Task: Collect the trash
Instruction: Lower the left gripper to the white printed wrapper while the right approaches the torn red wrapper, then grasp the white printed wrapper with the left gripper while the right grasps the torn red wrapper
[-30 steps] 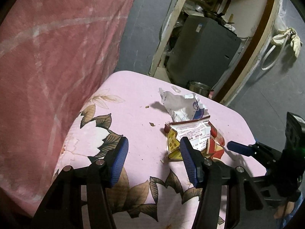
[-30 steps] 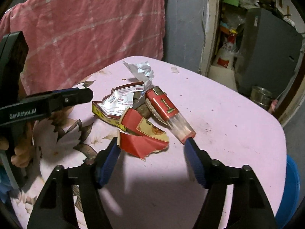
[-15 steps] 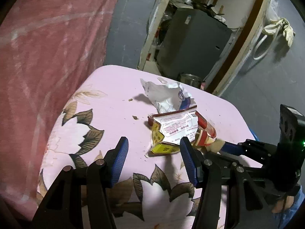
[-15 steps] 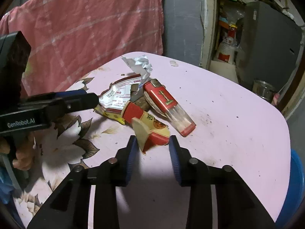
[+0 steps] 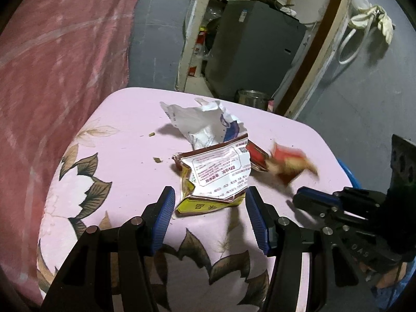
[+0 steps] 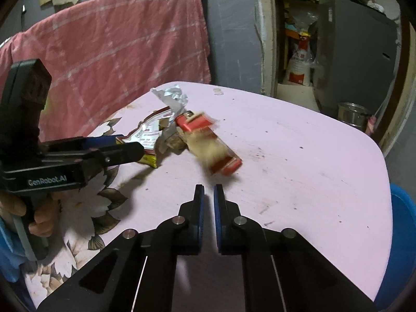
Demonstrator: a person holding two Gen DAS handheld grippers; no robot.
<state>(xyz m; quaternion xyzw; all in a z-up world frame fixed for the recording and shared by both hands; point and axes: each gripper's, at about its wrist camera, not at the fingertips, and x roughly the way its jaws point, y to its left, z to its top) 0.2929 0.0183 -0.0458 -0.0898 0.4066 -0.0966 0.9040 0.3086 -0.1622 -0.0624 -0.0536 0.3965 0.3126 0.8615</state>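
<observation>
A pile of trash lies on the pink flowered table (image 5: pixel 124 135). A torn white and yellow packet (image 5: pixel 215 179) sits just ahead of my open left gripper (image 5: pixel 209 214), between its fingertips. Behind it is a crumpled white wrapper (image 5: pixel 205 124). A red and tan wrapper piece (image 5: pixel 288 163) is blurred in motion beside a red pack (image 6: pixel 228 165). My right gripper (image 6: pixel 206 208) has its jaws nearly together with nothing between them, short of the red pack. It shows in the left wrist view (image 5: pixel 312 200).
A pink cloth (image 6: pixel 117 52) hangs behind the table. A doorway on the far side shows a grey cabinet (image 5: pixel 257 49) and a metal pot (image 5: pixel 252 98) on the floor. A blue bin (image 6: pixel 400 241) stands by the table's right edge.
My right gripper closed and the red and tan wrapper piece slipped out and moved away over the pile. My left gripper moved closer to the white and yellow packet.
</observation>
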